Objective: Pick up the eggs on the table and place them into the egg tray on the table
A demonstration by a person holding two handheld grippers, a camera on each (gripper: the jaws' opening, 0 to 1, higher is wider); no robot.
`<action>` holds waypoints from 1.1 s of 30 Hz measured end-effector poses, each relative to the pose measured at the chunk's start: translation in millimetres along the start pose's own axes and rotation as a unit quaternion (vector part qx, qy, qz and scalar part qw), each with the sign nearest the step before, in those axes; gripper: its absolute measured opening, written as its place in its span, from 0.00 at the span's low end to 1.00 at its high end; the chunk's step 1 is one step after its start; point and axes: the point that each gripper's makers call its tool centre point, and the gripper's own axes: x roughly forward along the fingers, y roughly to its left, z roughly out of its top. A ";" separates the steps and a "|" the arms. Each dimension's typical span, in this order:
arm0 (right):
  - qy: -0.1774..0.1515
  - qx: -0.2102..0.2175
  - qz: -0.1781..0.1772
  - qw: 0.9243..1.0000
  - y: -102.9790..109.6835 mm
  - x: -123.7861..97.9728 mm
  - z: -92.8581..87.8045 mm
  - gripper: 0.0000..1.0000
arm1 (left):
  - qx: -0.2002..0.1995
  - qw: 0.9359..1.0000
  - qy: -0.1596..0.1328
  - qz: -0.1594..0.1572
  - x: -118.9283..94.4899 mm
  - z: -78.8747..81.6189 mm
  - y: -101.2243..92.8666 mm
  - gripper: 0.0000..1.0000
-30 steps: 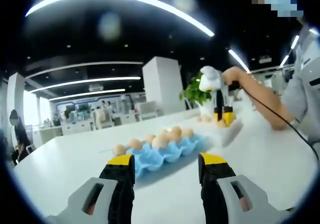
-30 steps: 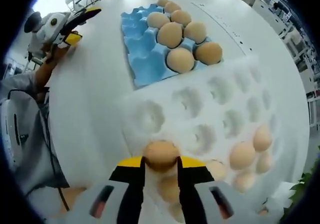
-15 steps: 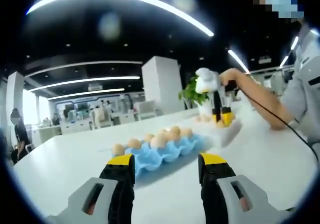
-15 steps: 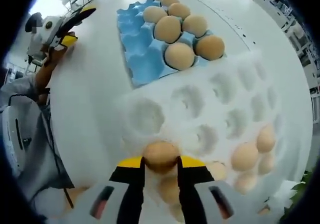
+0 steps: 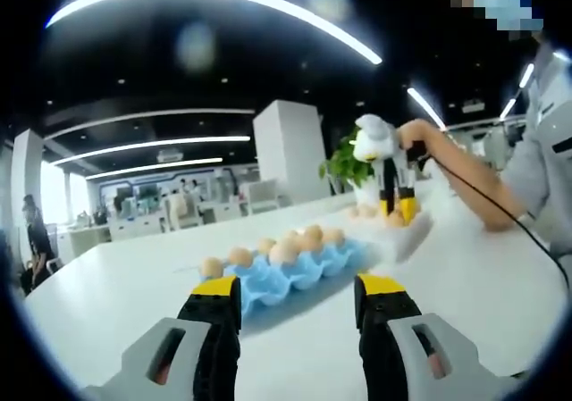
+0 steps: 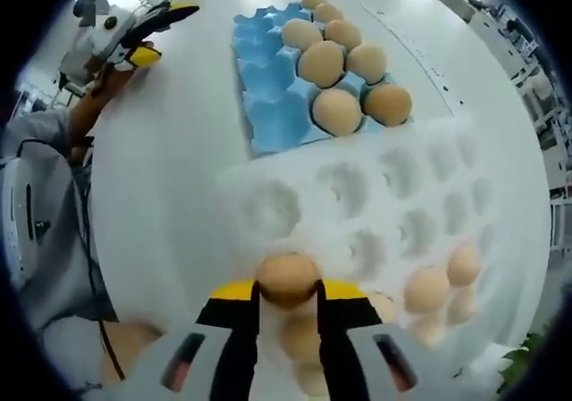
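In the right gripper view the right gripper [image 6: 286,296], at bottom centre, has its fingers [image 6: 234,296] clenched on a brown egg [image 6: 287,279] above the near edge of the white egg tray [image 6: 357,206]. More eggs sit in that tray's cups at lower right (the exact count is hard to tell). The blue egg tray [image 6: 268,97] lies beyond it at the upper centre of the white desk [image 6: 161,196]. In the left gripper view the left gripper [image 5: 298,296] is released above the desk, holding nothing, with the blue tray ahead of it.
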 end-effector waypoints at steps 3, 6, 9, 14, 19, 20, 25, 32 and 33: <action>-0.008 -0.011 -0.011 1.000 -5.7 -7.1 3.9 0.26 | 0.001 1.000 0.000 0.000 -0.3 0.2 0.4 0.51; -0.017 -0.018 -0.019 1.000 -8.7 -12.1 7.1 0.26 | 0.001 1.000 -0.001 0.000 -0.4 0.6 0.3 0.51; -0.023 -0.026 -0.026 0.999 -11.5 -15.2 10.3 0.26 | 0.001 1.000 -0.001 0.000 -0.5 0.6 0.5 0.51; -0.036 -0.042 -0.039 0.998 -13.6 -19.8 15.9 0.26 | 0.002 1.000 0.000 0.000 -0.6 0.7 1.0 0.51; -0.047 -0.063 -0.049 0.996 -14.8 -22.6 22.7 0.26 | 0.003 1.000 0.000 0.001 -0.5 0.7 1.4 0.51; -0.050 -0.065 -0.051 0.995 -14.4 -23.3 23.7 0.26 | 0.003 1.000 0.000 0.001 -0.5 0.8 1.4 0.51; -0.064 -0.088 -0.056 0.992 -10.7 -26.3 31.9 0.26 | 0.003 1.000 0.000 0.001 -0.5 0.7 1.2 0.51; -0.084 -0.117 -0.067 0.987 -10.1 -27.1 43.8 0.26 | 0.003 1.000 0.000 0.001 -0.6 1.0 1.5 0.51; -0.089 -0.121 -0.066 0.986 -9.6 -27.3 45.8 0.26 | 0.003 1.000 0.000 0.001 -0.7 1.0 1.6 0.51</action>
